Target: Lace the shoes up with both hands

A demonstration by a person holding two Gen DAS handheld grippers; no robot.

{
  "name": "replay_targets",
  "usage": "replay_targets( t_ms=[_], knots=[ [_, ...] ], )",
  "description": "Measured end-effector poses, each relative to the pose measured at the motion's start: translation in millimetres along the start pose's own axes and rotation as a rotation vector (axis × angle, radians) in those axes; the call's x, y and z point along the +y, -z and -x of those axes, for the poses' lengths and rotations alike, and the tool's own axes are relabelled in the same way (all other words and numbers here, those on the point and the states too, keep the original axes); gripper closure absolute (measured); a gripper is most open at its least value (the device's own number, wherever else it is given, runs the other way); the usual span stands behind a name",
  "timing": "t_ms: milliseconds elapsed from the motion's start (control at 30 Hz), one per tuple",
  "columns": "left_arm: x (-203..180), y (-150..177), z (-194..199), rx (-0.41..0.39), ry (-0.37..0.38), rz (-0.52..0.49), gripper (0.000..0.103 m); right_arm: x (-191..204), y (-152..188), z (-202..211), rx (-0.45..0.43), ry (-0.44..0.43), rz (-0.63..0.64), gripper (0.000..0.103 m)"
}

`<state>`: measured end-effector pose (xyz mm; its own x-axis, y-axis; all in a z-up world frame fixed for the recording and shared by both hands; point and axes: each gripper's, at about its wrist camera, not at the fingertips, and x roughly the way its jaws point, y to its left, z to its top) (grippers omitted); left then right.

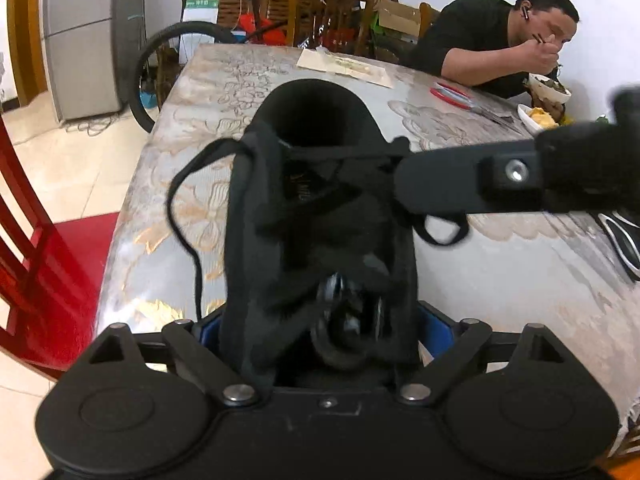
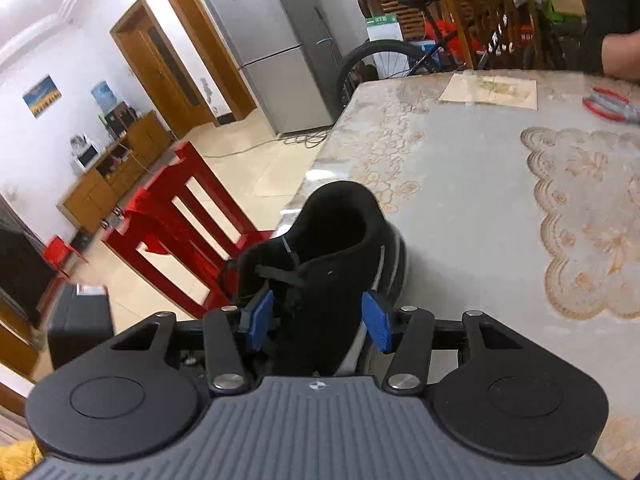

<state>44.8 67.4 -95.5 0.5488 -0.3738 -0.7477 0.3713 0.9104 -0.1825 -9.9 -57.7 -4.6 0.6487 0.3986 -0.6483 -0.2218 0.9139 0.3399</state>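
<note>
The left gripper (image 1: 322, 320) is wide open. It sits over the front of the black shoe (image 1: 320, 208), with one blue pad on each side. I see no squeeze. The right gripper (image 2: 318, 320) is partly open. Its blue pads also stand on both sides of the shoe, very close to it, but I do not see them press. In the left view, one finger (image 1: 436, 184) of the right gripper comes in from 3 o'clock and ends right at the shoe's side.

The shoe stands on the table (image 1: 520, 288), with its foot hole at 12 o'clock. It is close to the table edge. In the right view, the red chair (image 2: 192, 216) is past that edge at 9 to 10 o'clock.

The lace (image 1: 180, 208) is loose. One long end hangs out at 9 o'clock. A small loop (image 1: 440, 234) pokes out at 4 o'clock, just under that finger.

Here is what could go wrong:
- **The shoe could fall.** Nothing seems to hold it tight, so a push from 3 o'clock could slide it off the edge.
- **The grippers could bump.** Both crowd the same spot.
- **A pad could miss the lace.** The lace is thin and black on a black shoe, so a pad could shut on the shoe's cloth instead.
- **The long end could snag.** It could catch under the left gripper and pull the lace out of its holes.
</note>
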Motion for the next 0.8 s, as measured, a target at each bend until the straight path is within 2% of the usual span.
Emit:
replay_targets(
  t_ms=[167,267,433,600,700,800],
  knots=[
    [-2.8,-10.2,-13.3,-0.022,0.026,-0.012,0.013,25.9,4.9,15.4,-0.108,0.106,0.238,0.051],
    [-5.4,-24.0,-23.9,-0.024,0.039,-0.012,0.014,28.6,1.6,12.8,-0.114,0.165,0.315,0.055],
    [-17.9,-38.7,-39.1,-0.038,0.031,0.005,0.015,9.9,-16.3,21.8,-0.132,0.168,0.212,0.056],
    [-34.0,-60.0,-61.4,-0.03,0.04,0.001,0.015,-0.5,-18.8,29.0,-0.187,0.24,0.196,0.055],
    [-40.1,-73.3,-75.0,-0.016,0.05,0.006,0.015,-5.6,-18.9,31.8,-0.189,0.268,0.168,0.055],
    [-47.2,-78.3,-73.0,0.0,0.035,-0.034,0.016,-11.8,-15.3,35.8,-0.173,0.271,0.124,0.054]
  ],
)
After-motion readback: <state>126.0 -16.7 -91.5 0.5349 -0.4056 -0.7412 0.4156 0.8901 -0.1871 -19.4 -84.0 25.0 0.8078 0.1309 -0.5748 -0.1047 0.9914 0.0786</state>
